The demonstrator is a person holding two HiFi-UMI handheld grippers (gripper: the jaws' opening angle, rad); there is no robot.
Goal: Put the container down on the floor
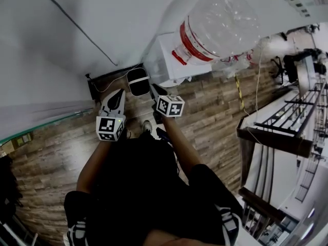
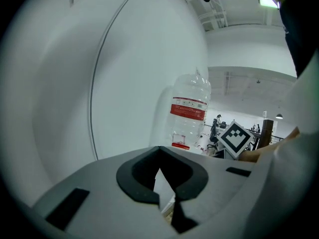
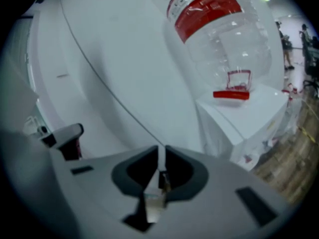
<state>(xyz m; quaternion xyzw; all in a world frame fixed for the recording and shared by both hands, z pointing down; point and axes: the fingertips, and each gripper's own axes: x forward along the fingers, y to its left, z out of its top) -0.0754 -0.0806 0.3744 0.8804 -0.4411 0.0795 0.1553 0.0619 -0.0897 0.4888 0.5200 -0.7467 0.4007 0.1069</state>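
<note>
**Big water container upside down on its stand, both grippers raised and empty**

A plain white wall (image 1: 61, 45) fills the upper left of the head view, with a thin dark cable (image 1: 77, 24) running down it at a slant. Below it lies a wood-plank floor (image 1: 215, 111). A person's dark-clothed body and arms take up the lower middle of the view.

A white stand (image 1: 169, 60) is set against the wall. The container (image 1: 215, 27), a large clear water bottle with a red label band, sits neck-down on top of it. It is not on the floor, and neither gripper touches it.

The left gripper (image 2: 159, 147) is held up in front of the wall, beside the stand, its jaws closed together on nothing. The right gripper (image 3: 160, 156) is just beside it and nearer the stand, tilted downward. Its jaws stand a narrow slit apart with nothing between them.
</note>
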